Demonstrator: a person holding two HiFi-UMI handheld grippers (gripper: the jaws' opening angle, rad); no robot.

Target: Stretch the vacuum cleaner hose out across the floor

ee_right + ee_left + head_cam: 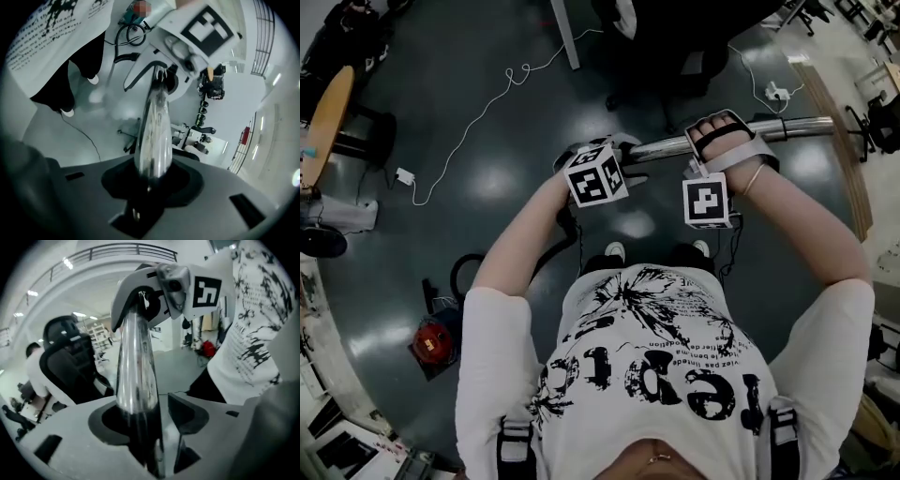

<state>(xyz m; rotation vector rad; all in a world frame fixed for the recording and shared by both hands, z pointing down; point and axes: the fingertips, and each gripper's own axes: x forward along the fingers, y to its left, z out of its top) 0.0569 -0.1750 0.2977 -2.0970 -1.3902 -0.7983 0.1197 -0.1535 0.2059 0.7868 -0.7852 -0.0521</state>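
Head view hides the jaws; right tool [151,186] clamps the chrome tube [153,133], left tool [158,422] sits open around it.

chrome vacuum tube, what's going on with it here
A person has the vacuum's chrome tube in front of them, between both grippers. The right gripper has its jaws clamped on the tube; the left gripper's jaws stand open around it. The red vacuum cleaner sits on the floor by their left side.
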